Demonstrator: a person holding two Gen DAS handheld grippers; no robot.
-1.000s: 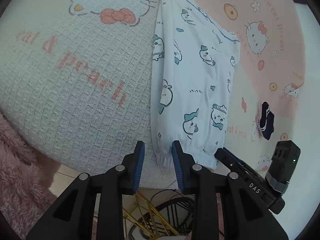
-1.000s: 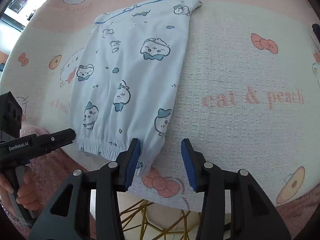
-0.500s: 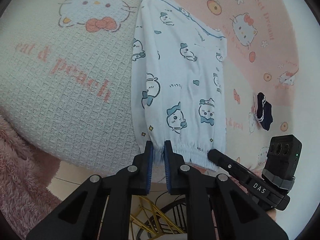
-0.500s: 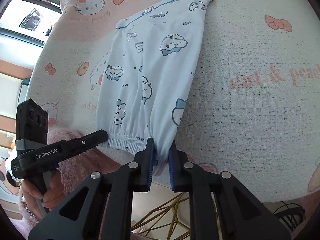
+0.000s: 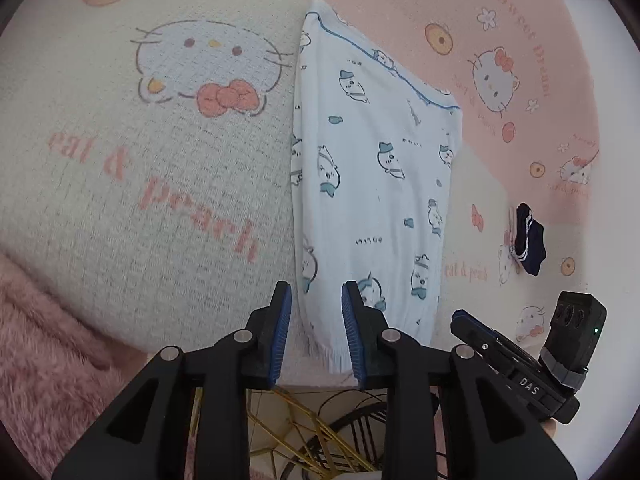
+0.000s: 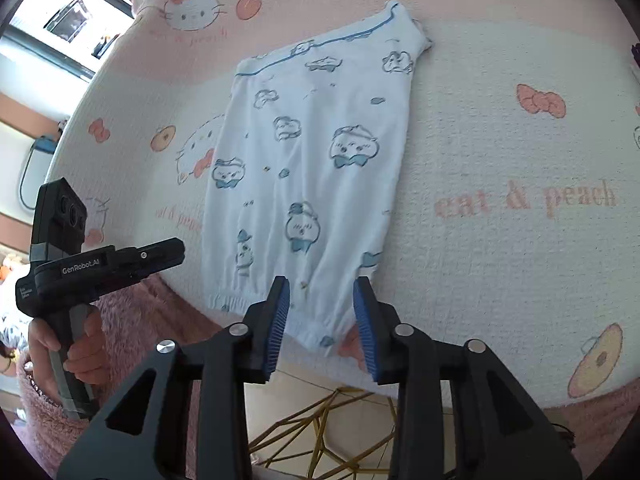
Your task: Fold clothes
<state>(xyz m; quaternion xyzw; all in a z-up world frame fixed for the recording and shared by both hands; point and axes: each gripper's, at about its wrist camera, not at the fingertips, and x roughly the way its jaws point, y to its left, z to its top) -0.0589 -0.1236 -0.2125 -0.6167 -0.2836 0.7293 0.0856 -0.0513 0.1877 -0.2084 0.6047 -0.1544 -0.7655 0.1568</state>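
Light blue trousers with cartoon prints lie flat and folded lengthwise on the Hello Kitty blanket. Their elastic hem reaches the near edge. My left gripper hovers over the hem's left corner, its jaws opening, with cloth between the blue pads but not pinched. In the right wrist view the same trousers show, and my right gripper straddles the hem's right corner, jaws also opening, pads clear of the cloth. Each gripper appears in the other's view: right gripper, left gripper in a hand.
A small dark garment lies on the blanket to the right of the trousers. Pink fluffy fabric hangs at the near left edge. Below the edge a gold wire frame shows over the tiled floor.
Both grippers went from apart to shut on the hem corners half a second ago, then let go. Now their jaws stand apart again and both have lifted slightly.
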